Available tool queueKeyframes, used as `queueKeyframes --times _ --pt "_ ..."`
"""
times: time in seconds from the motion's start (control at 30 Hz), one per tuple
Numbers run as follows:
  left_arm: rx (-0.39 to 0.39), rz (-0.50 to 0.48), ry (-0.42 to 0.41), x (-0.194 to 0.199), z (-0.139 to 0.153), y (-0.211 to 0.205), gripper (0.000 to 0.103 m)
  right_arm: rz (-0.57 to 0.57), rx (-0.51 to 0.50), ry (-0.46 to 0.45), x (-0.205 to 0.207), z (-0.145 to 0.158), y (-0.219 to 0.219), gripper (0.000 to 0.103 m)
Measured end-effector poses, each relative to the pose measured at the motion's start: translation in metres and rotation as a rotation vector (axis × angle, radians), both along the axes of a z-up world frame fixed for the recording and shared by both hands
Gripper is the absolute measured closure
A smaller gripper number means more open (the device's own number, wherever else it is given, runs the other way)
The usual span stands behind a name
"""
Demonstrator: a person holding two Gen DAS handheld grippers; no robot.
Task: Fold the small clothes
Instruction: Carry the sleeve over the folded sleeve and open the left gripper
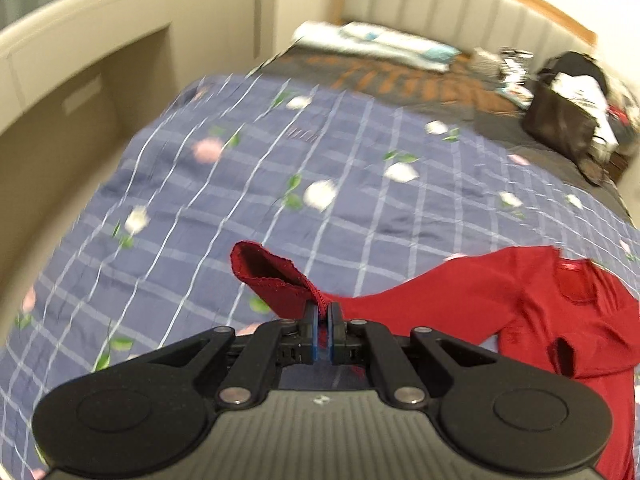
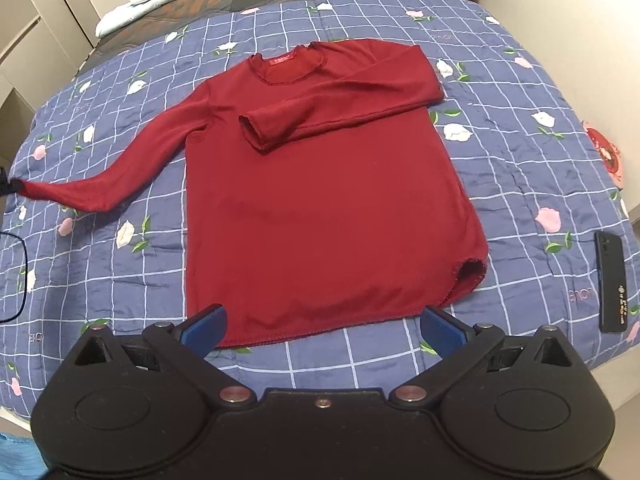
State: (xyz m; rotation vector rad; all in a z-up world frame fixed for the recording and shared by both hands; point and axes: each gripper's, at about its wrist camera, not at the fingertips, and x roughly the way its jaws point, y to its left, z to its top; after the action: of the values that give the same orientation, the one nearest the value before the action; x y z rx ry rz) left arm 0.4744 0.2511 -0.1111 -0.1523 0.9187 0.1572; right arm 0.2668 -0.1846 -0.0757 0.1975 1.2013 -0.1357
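A dark red long-sleeved top [image 2: 320, 200] lies flat, front up, on the blue checked floral quilt [image 2: 520, 184]. Its right sleeve [image 2: 344, 100] is folded across the chest. Its left sleeve [image 2: 120, 168] stretches out to the left, where my left gripper's tip [image 2: 6, 186] holds the cuff at the frame edge. In the left wrist view my left gripper [image 1: 324, 312] is shut on the sleeve cuff [image 1: 276, 272], which is lifted off the quilt [image 1: 240, 160]; the top's body [image 1: 540, 308] trails to the right. My right gripper [image 2: 322, 322] hangs open just above the hem, holding nothing.
A black phone [image 2: 610, 280] lies on the quilt at the right. A dark bag [image 1: 568, 120] and folded light bedding [image 1: 380, 44] sit near the padded headboard [image 1: 460, 4]. A thin dark cable [image 2: 20, 276] loops at the left edge. Walls flank the bed.
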Motion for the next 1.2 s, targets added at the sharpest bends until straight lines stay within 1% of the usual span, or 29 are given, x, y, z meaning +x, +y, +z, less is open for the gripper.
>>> queueKeyframes --times 0.17,0.33,0.47,0.57,0.77,0.9,1.0,1.1,1.2 --pt "0.044 -0.086 -0.075 0.006 0.031 -0.053 0.100 -0.005 0.043 -0.005 0.004 -0.009 -0.021 0.001" --pt "0.067 -0.153 -0.115 0.016 0.056 -0.115 0.100 0.007 0.086 0.010 0.010 -0.021 -0.054 0.001" --pt "0.088 -0.210 -0.139 0.027 0.067 -0.174 0.100 -0.005 0.091 0.008 0.015 -0.026 -0.091 0.001" --pt "0.092 -0.260 -0.150 0.035 0.068 -0.222 0.100 -0.021 0.080 -0.009 0.019 -0.026 -0.123 0.001" --pt "0.106 -0.376 -0.146 0.049 0.054 -0.319 0.100 -0.055 0.056 -0.011 0.023 -0.032 -0.186 0.001" --pt "0.096 -0.445 -0.140 0.056 0.040 -0.378 0.100 -0.083 0.046 0.006 0.020 -0.041 -0.221 0.001" --pt "0.086 -0.487 -0.125 0.062 0.024 -0.421 0.100 -0.108 0.049 0.030 0.015 -0.050 -0.241 0.001" --pt "0.084 -0.523 -0.105 0.067 0.001 -0.460 0.100 -0.125 0.052 0.053 0.009 -0.057 -0.253 0.001" --pt "0.098 -0.540 -0.055 0.073 -0.028 -0.494 0.100 -0.144 0.055 0.070 0.002 -0.062 -0.264 0.001"
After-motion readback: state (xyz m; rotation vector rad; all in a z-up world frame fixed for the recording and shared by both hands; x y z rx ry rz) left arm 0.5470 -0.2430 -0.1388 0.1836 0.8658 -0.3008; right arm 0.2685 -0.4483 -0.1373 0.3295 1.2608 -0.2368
